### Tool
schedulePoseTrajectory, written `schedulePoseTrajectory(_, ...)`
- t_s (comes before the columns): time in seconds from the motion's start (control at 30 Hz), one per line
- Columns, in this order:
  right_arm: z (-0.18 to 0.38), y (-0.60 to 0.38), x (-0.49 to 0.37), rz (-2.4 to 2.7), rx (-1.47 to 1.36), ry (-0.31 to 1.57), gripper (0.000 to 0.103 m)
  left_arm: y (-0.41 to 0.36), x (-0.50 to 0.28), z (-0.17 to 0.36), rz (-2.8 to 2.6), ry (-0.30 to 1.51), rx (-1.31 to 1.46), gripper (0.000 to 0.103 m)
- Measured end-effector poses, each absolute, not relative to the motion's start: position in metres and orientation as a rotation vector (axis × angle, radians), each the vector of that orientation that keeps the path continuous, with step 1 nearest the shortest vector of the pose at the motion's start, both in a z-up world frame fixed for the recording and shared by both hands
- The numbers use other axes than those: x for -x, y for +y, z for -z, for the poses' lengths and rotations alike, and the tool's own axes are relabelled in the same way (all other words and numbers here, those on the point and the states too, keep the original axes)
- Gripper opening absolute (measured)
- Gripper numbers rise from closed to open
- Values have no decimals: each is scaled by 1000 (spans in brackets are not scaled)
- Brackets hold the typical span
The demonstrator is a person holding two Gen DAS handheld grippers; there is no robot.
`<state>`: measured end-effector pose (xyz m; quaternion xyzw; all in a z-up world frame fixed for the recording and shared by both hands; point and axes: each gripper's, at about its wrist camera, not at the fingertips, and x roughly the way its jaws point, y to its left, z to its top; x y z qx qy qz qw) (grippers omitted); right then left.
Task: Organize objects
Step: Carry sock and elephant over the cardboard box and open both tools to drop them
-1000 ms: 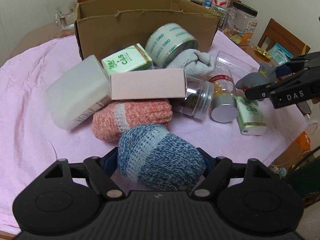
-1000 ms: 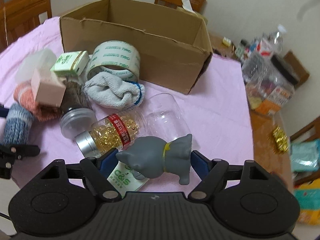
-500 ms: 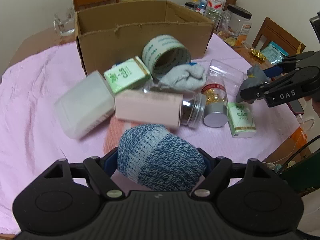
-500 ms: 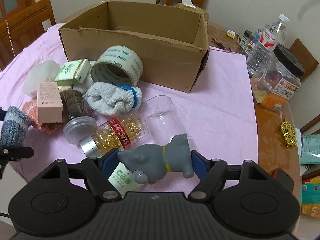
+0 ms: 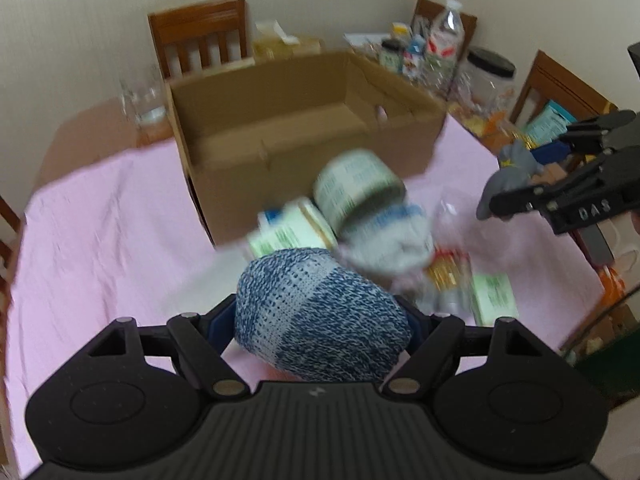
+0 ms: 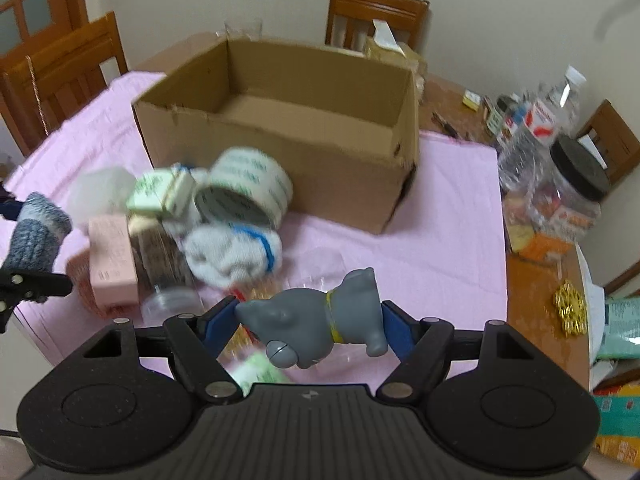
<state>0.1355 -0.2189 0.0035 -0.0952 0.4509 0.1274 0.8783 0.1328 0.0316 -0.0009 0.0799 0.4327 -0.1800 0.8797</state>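
Note:
My left gripper (image 5: pixel 320 320) is shut on a blue-and-white knitted sock roll (image 5: pixel 316 316), held above the pink tablecloth. My right gripper (image 6: pixel 308 320) is shut on a grey cat figurine (image 6: pixel 316 320) with a yellow collar; it also shows in the left wrist view (image 5: pixel 512 176). An open, empty cardboard box (image 5: pixel 304 120) (image 6: pixel 280 120) stands behind a pile: tape roll (image 6: pixel 244 192), green-white carton (image 6: pixel 160 192), pink box (image 6: pixel 112 264), grey-white sock roll (image 6: pixel 232 252), jars. The left gripper with the sock roll shows at the left in the right wrist view (image 6: pixel 32 236).
Wooden chairs (image 6: pixel 376 12) surround the table. Bottles and a black-lidded jar (image 6: pixel 568 192) crowd the table's right end beyond the cloth. A glass mug (image 5: pixel 144 100) stands left of the box. A gold ornament (image 6: pixel 570 312) lies at the right edge.
Both grippers have risen with their loads, so the views now look down into the box. The pile on the cloth has not been touched.

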Motion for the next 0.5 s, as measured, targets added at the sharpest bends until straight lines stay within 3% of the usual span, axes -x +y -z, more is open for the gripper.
schedulePoseTrajectory(0.23,-33,-212,-175,-312,174,881,80,25,-199,-33,323,802,-174,78)
schedulePoseTrajectory(0.5,-52,-198,-241,-313,164,821,80,16,-278,-33,265,783,-145,79)
